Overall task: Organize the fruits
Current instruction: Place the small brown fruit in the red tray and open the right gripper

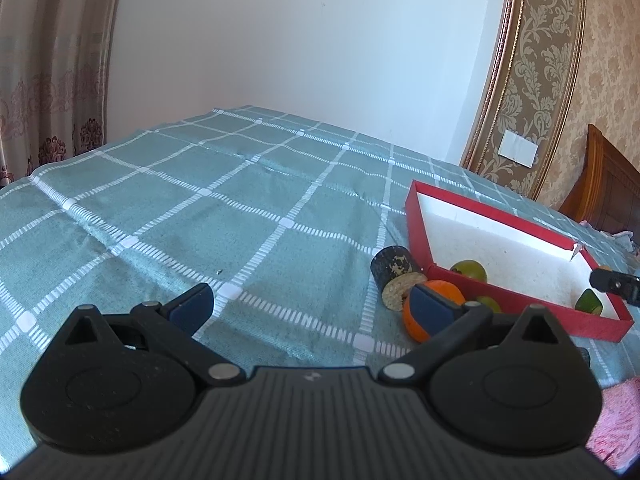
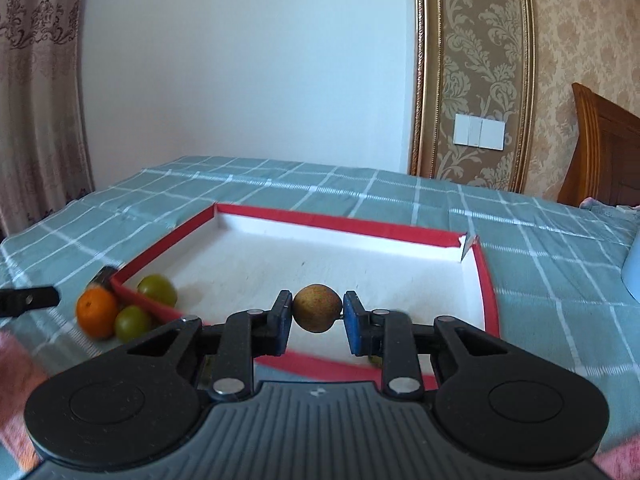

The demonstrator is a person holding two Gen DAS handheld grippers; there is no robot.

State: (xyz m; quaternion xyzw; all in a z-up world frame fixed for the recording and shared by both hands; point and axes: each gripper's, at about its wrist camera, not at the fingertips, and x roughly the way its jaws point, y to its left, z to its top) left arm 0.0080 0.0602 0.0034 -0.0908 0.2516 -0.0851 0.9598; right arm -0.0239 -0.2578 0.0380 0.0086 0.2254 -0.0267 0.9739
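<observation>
Right tongs (image 2: pixel 317 322) clenched on a small round brownish fruit (image 2: pixel 317 308), pads pressing both sides, held over the near part of the shallow red cardboard box with white lining (image 2: pixel 340 224). Left tongs (image 1: pixel 312 306) released, nothing between them, hovering above the teal checked cloth on the worktop (image 1: pixel 180 208). Round orange citrus fruit (image 1: pixel 438 298) and a green fruit (image 2: pixel 132 322) lie just outside the box's near-left corner; another green fruit (image 2: pixel 157 289) sits inside that corner. Dark cylinder with a cork-like end (image 1: pixel 394 272) lies beside the box.
</observation>
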